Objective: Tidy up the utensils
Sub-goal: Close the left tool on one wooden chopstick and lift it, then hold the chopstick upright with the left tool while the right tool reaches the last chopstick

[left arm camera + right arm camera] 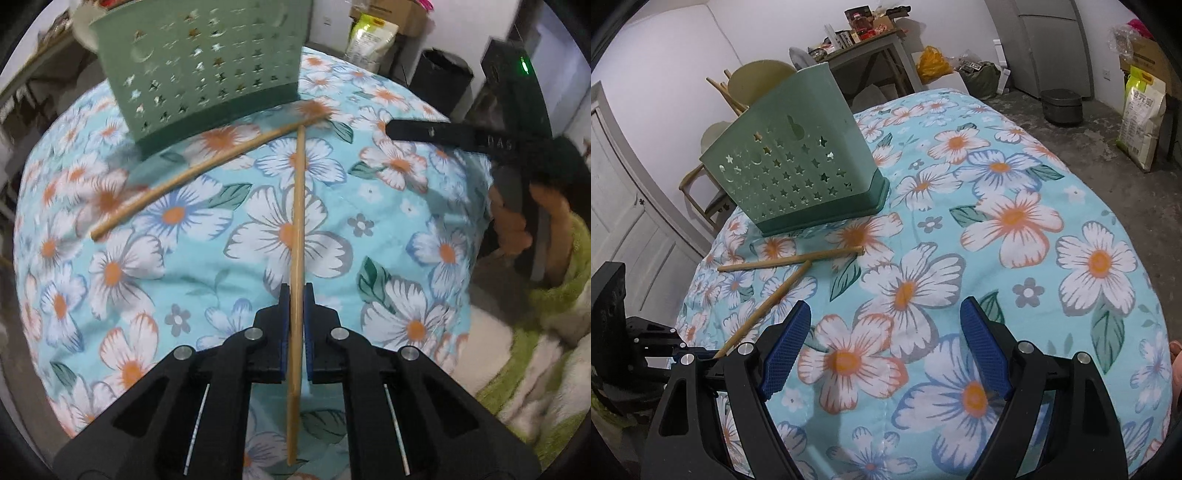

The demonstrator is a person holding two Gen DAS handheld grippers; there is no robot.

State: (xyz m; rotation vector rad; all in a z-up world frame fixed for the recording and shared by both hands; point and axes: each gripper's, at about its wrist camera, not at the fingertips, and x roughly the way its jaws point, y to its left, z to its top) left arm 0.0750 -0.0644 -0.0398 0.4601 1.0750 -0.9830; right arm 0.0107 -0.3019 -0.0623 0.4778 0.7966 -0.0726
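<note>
My left gripper (296, 295) is shut on a wooden chopstick (298, 221) that runs straight away from its blue pads; the same chopstick (768, 306) shows in the right wrist view. Its far tip touches a second chopstick (207, 173) lying slantwise on the flowered cloth, also visible as the second chopstick (790, 260). A green utensil holder (207, 70) with star cut-outs stands just behind them; the holder (798, 166) sits at the table's far left. My right gripper (886, 332) hangs open over the cloth with nothing between its fingers. It shows as the right gripper (443, 134) at the right.
The table (1052, 229) wears a light blue cloth with white and orange flowers. A person's hand (513, 221) and green sleeve hold the right gripper. Beyond the table are a black pot (1062, 105) on the floor, a rice bag (1141, 118), chairs and a cluttered side table.
</note>
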